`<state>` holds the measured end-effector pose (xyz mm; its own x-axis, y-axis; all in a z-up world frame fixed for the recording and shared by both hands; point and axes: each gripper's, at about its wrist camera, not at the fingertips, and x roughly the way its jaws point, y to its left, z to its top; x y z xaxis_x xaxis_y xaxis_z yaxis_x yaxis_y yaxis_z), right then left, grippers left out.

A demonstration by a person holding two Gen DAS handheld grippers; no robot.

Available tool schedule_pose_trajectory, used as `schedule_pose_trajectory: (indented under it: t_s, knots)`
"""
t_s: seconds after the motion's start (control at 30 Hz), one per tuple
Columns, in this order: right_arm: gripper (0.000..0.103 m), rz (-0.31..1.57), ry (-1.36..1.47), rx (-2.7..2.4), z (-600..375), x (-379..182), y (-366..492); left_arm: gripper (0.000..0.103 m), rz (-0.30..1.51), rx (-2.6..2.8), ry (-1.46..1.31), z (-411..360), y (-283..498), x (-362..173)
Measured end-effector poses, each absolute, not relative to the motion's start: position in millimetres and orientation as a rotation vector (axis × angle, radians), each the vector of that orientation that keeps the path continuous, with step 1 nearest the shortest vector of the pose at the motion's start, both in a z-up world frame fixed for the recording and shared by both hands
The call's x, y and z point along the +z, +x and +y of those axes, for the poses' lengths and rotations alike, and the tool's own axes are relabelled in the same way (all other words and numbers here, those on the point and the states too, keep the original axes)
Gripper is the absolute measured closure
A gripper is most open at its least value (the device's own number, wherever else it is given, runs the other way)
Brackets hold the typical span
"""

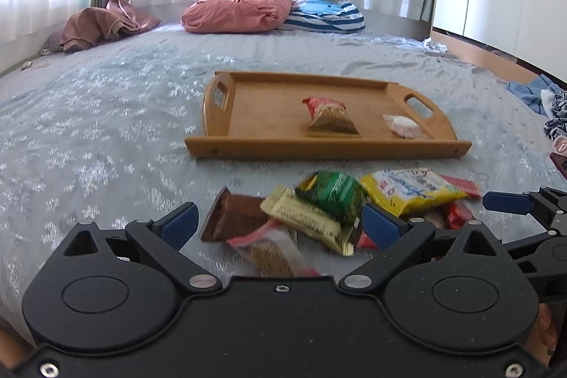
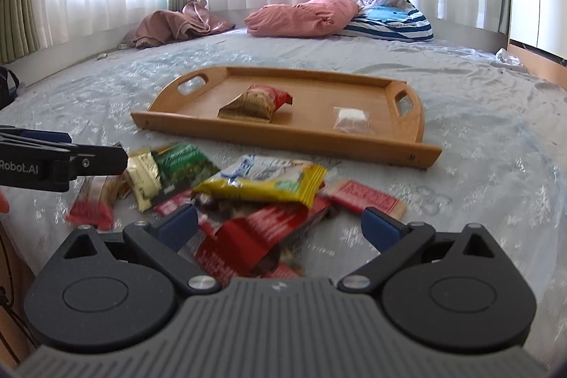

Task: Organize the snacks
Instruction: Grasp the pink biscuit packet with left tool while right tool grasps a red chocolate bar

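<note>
Left wrist view shows the left gripper (image 1: 280, 225) with its jaws spread wide over the near end of a snack pile (image 1: 340, 211) on the bedsheet (image 1: 106, 130), holding nothing; a brown wrapper (image 1: 232, 218), a gold packet (image 1: 306, 222) and a green packet (image 1: 336, 193) lie between its blue pads. The right gripper (image 2: 280, 224) is likewise wide open and empty above a red packet (image 2: 251, 236) and a yellow packet (image 2: 262, 181). Beyond the pile sits the wooden tray (image 2: 283, 140), already carrying a red-and-brown snack bag (image 2: 257, 101) and a small clear-wrapped sweet (image 2: 351, 119).

The packets overlap loosely, so closing on one would likely pinch a neighbour too or send a slick wrapper sliding out. With both grippers near each other over one heap, they could also knock together, and the soft bedsheet may give way under a downward press.
</note>
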<state>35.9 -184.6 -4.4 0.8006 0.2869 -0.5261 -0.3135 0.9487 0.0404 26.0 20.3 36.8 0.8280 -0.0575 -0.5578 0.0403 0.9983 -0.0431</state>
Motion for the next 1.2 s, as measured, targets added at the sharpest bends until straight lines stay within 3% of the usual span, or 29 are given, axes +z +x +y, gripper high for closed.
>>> schedule_pose_trajectory:
  t_s: [0.27, 0.8, 1.03, 1.2]
  knots:
    - [0.0, 0.567, -0.063, 0.332, -177.1, -11.3, 28.5, 0.005, 0.644, -0.047, -0.052, 21.2, 23.5, 21.9]
    - [0.0, 0.564, -0.005, 0.335, -172.1, -11.0, 28.1, 0.056, 0.693, -0.059, -0.066, 20.6, 22.2, 14.7]
    - [0.0, 0.564, 0.063, 0.208, -179.7, -9.6, 38.7, 0.067, 0.691, -0.072, -0.053, 18.6, 19.7, 16.6]
    - [0.0, 0.571, 0.078, 0.098, -192.3, -12.2, 41.3, 0.07, 0.691, -0.075, -0.056, 18.4, 20.1, 17.6]
